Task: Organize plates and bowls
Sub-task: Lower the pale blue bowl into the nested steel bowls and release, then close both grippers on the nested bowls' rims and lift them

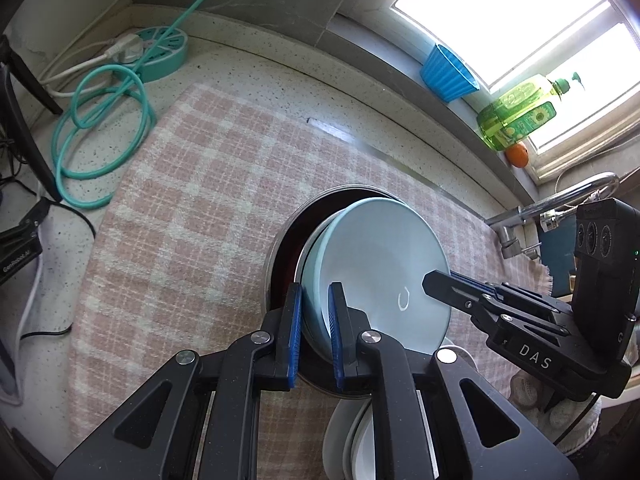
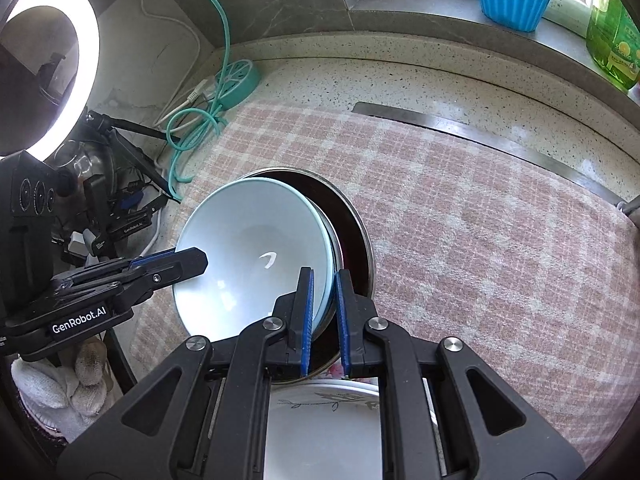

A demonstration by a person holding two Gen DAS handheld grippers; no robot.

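Note:
A pale blue bowl [image 1: 384, 268] is held over a steel-rimmed dark dish [image 1: 286, 236] on the pink checked cloth. My left gripper [image 1: 316, 332] is shut on the bowl's near rim. My right gripper [image 2: 325, 316] is shut on the opposite rim; the bowl [image 2: 248, 252] and the dish [image 2: 356, 236] also show in the right wrist view. Each gripper appears in the other's view: the right one [image 1: 436, 282] and the left one [image 2: 196, 260]. A white plate with a leaf pattern [image 2: 324, 420] lies below the right gripper.
A teal power strip [image 1: 160, 52] with a coiled teal cable [image 1: 100, 128] lies at the back left. A blue pot [image 1: 448, 72], a green soap bottle [image 1: 516, 116] and an orange stand on the sill. A tap [image 1: 560, 200] is at the right. A ring light [image 2: 52, 64] is left.

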